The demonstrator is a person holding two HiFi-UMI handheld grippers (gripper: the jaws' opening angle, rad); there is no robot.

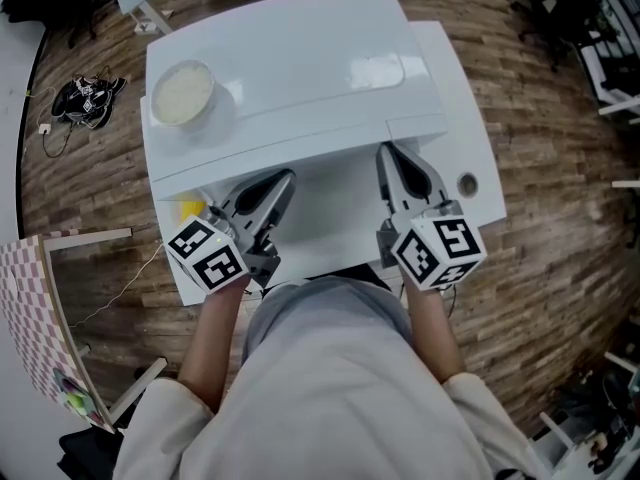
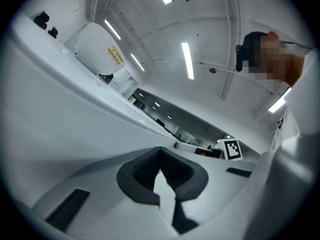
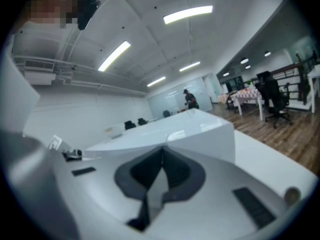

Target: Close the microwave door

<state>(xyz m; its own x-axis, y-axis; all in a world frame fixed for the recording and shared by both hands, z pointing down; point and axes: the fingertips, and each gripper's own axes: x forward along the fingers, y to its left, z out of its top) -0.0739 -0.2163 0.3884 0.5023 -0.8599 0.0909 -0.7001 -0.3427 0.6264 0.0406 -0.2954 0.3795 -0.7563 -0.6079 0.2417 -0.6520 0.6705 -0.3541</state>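
The white microwave (image 1: pixel 300 68) stands on a white table (image 1: pixel 480 183), seen from above; its front face and door are hidden under its top edge. My left gripper (image 1: pixel 285 180) and right gripper (image 1: pixel 384 154) point at that front, a little apart, both shut and holding nothing. In the left gripper view the shut left gripper (image 2: pixel 160 153) sits close under a broad white microwave surface (image 2: pixel 60 119). In the right gripper view the right gripper (image 3: pixel 162 152) aims at the microwave's white corner (image 3: pixel 205 131). Whether either tip touches the door I cannot tell.
A round white bowl (image 1: pixel 182 92) rests on the microwave's top left. A yellow object (image 1: pixel 190 210) lies beside the left gripper. The table has a cable hole (image 1: pixel 466 182) at the right. Shoes (image 1: pixel 88 98) and a checked board (image 1: pixel 30 298) are on the wood floor.
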